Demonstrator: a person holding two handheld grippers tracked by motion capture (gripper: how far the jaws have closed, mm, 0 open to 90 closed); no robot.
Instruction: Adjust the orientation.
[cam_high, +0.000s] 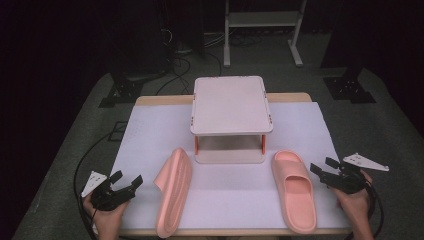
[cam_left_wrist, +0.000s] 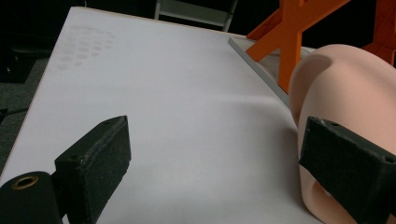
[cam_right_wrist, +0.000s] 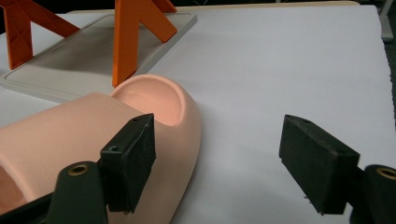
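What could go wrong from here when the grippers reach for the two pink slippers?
The left slipper lies tipped on its side, so the open left gripper may push it over instead of gripping it. The right slipper lies near the table's front edge; a nudge from the open right gripper might slide it off.

Two-tier rack (cam_high: 231, 107): stood at table (cam_high: 150, 130) centre-rear | left slipper (cam_high: 173, 192): lay on its side, front-left of rack | right slipper (cam_high: 295, 190): lay sole-down, front-right of rack
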